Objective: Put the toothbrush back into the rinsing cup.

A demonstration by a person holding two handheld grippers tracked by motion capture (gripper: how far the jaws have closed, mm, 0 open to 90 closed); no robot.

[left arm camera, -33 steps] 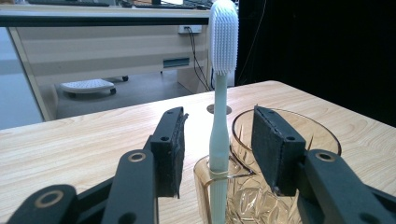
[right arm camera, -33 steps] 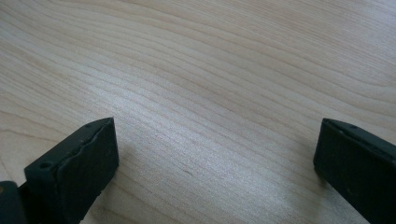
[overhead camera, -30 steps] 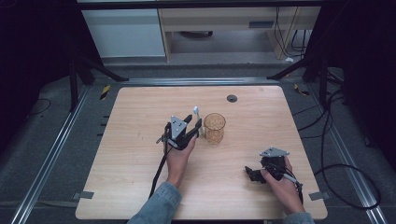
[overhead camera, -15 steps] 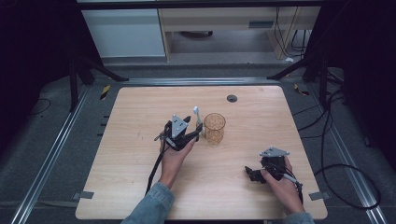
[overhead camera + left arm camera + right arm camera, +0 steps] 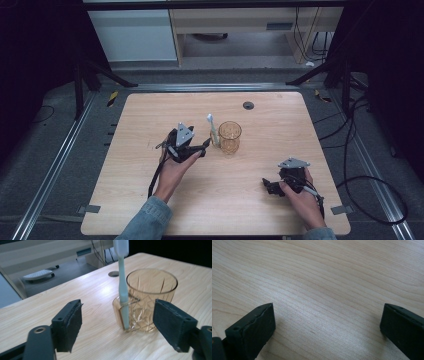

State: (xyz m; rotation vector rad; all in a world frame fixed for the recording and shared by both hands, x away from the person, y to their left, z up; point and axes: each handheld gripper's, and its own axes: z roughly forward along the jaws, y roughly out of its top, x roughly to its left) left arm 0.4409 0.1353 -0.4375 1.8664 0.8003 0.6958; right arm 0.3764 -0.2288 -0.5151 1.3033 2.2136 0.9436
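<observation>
An amber cut glass (image 5: 231, 136) stands near the middle of the wooden table (image 5: 280, 120). A pale green toothbrush (image 5: 213, 131) stands upright against its left side, head up. In the left gripper view the toothbrush (image 5: 123, 290) sits in a small amber holder at the front of the glass (image 5: 152, 287). My left gripper (image 5: 204, 148) is just left of the glass. Its jaws have just been opening and now stand wide, and the left gripper (image 5: 117, 306) touches neither the brush nor the glass. My right gripper (image 5: 267, 186) rests low at the front right. This right gripper (image 5: 328, 310) is open over bare wood.
A dark round grommet (image 5: 248, 105) sits in the table's far edge area. Metal rails (image 5: 55, 165) run along both sides of the table. Cables (image 5: 360, 165) trail on the floor at the right. A white cabinet (image 5: 135, 35) stands behind.
My left gripper has drawn back a little from the glass toward the left. The toothbrush stays upright at the glass. The right hand has not moved.
</observation>
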